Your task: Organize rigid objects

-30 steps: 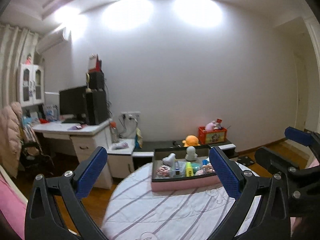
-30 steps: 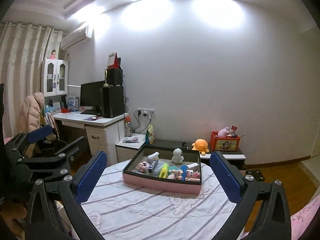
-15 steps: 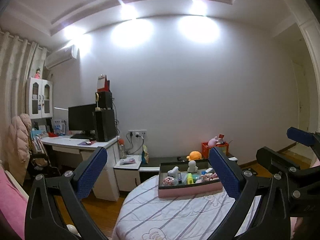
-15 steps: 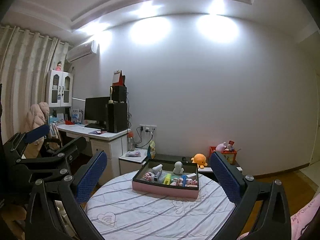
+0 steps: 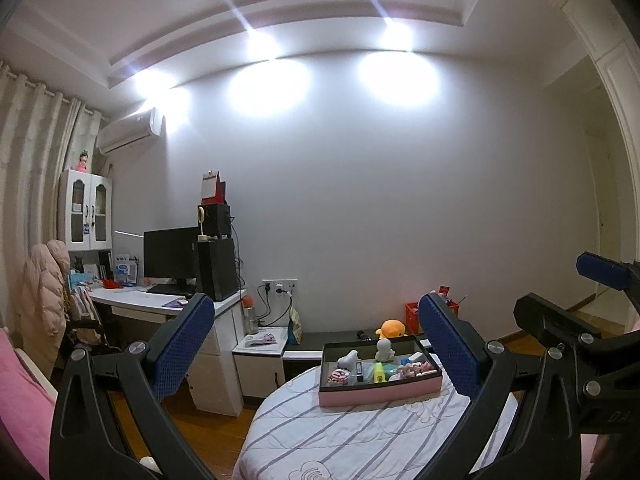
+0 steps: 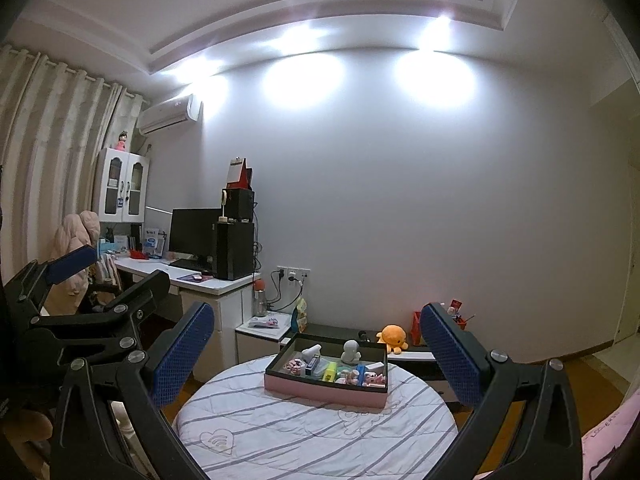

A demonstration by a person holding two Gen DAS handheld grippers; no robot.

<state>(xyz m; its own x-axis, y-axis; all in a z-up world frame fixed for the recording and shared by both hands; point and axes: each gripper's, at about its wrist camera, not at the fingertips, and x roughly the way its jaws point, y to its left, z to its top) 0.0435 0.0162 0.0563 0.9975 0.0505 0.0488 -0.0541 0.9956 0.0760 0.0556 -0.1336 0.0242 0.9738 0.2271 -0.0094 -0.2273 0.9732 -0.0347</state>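
Note:
A pink box with a dark inside [image 5: 380,391] [image 6: 325,391] stands on a round table with a striped white cloth [image 5: 360,440] [image 6: 312,432]. It holds several small items, among them a white figurine [image 5: 385,349] [image 6: 351,351] and a yellow block [image 5: 378,372] [image 6: 329,371]. My left gripper [image 5: 316,344] is open and empty, well back from the box. My right gripper [image 6: 318,348] is open and empty, also well back. Each gripper shows at the edge of the other's view.
A white desk [image 6: 208,284] with a monitor and black speakers stands at the left. A low dark bench [image 5: 332,338] behind the table carries an orange plush [image 6: 391,337] and a red box [image 5: 412,312]. Pink bedding [image 5: 20,400] lies at the lower left.
Both grippers have pulled back and tilted up from the table. The box looks smaller and lower, and more ceiling shows. Both stay open.

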